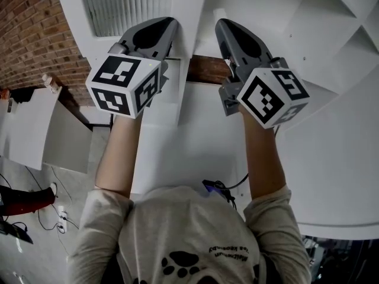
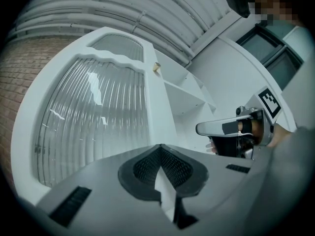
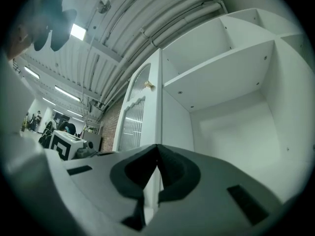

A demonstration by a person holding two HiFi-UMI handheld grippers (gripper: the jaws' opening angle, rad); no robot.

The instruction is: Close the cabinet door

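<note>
1. In the head view I cannot see either pair of fingertips, since the housings cover them; the bottom of the cabinet door (image 2: 93, 117) is cut off in every view.
2. There is one cabinet door, with ribbed glass, swung open and standing edge-on between my two tools; it carries one small knob (image 2: 156, 68); one shelf (image 3: 216, 70) shows inside.
3. The left hand-held gripper (image 2: 160, 149) has its pads pressed together, pinching nothing; the right hand-held gripper (image 3: 157, 146) is likewise pressed together and points at the door's edge.

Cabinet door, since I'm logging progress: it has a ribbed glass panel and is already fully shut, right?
Not quite. The cabinet door does have a ribbed glass panel, but it stands open, not shut. The right gripper view shows it edge-on, with the shelf exposed beside it.
</note>
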